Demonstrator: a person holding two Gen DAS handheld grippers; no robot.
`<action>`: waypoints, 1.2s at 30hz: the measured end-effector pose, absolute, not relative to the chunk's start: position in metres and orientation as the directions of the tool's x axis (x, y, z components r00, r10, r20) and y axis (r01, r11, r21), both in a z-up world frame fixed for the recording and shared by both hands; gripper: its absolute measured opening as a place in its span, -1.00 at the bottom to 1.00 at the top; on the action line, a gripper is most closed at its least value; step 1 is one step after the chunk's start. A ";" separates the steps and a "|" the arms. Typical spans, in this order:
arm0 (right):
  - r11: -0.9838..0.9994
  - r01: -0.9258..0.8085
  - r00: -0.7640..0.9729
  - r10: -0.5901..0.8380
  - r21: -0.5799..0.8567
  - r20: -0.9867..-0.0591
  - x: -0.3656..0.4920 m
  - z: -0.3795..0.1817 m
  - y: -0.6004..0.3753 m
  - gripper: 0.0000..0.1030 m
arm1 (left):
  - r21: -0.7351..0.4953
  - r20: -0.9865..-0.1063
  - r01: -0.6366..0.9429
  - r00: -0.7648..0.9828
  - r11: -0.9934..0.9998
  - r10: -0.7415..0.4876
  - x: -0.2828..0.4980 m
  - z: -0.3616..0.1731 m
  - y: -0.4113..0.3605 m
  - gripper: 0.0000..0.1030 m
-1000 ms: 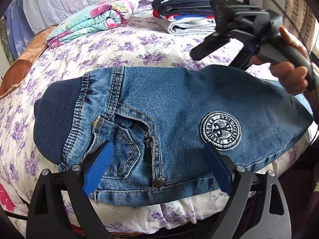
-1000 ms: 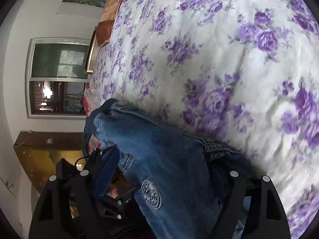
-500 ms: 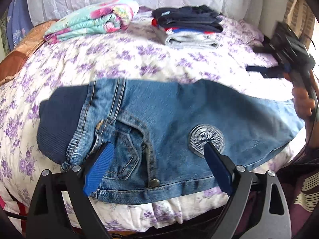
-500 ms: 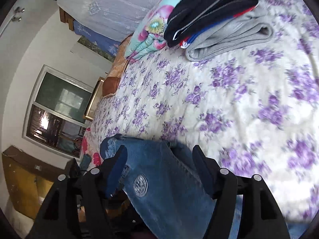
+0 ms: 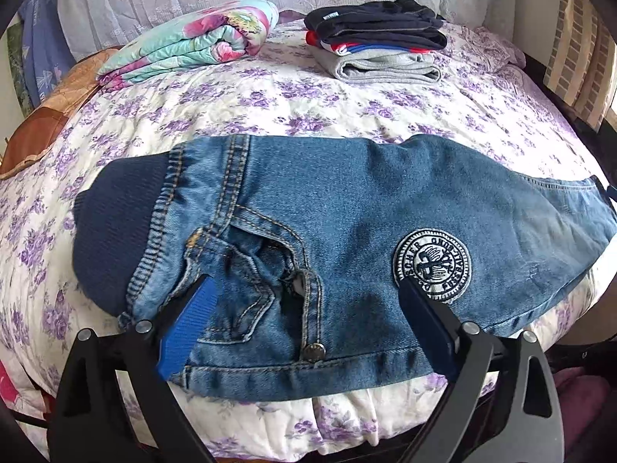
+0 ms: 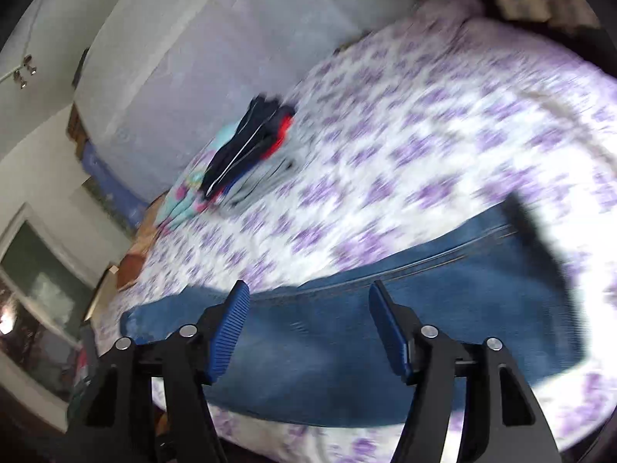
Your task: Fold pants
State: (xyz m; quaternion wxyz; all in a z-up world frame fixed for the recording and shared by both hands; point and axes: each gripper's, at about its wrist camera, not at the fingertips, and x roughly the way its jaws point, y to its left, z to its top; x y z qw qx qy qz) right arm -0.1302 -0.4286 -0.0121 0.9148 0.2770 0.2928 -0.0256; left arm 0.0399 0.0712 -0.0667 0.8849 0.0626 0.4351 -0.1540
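The jeans (image 5: 347, 231) lay lengthwise across the bed (image 5: 308, 115), waistband at my left; both my left hand-held gripper (image 5: 304, 320) and right hand-held gripper (image 6: 308, 328) gaped wide, empty.

The jeans (image 5: 347, 231) bear a round patch (image 5: 432, 261), lettering illegible.

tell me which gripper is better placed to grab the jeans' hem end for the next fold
Right, probably. The right gripper hangs open over the leg end of the jeans, near the hem. The left gripper sits open at the waistband end.
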 end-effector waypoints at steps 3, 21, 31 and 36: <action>0.780 0.416 0.823 -0.104 0.467 -0.558 -0.188 -0.012 -0.476 0.45 | -0.080 -0.770 0.303 0.587 0.950 -0.252 0.031 -0.056 0.077 0.80; 0.837 0.277 0.882 -0.026 0.472 -0.471 -0.157 -0.043 -0.439 -0.72 | -0.208 -0.724 0.312 0.588 0.927 -0.361 0.013 -0.042 0.065 0.80; 0.977 -0.213 0.701 0.168 0.021 -0.693 -0.055 -0.035 -0.198 -0.22 | -0.256 -0.684 0.262 0.631 0.930 -0.366 -0.001 -0.041 0.097 0.80; 0.953 -0.302 0.655 0.218 0.014 -0.724 -0.062 -0.061 -0.178 0.02 | -0.290 -0.691 0.238 0.618 0.927 -0.375 -0.003 -0.052 0.113 0.80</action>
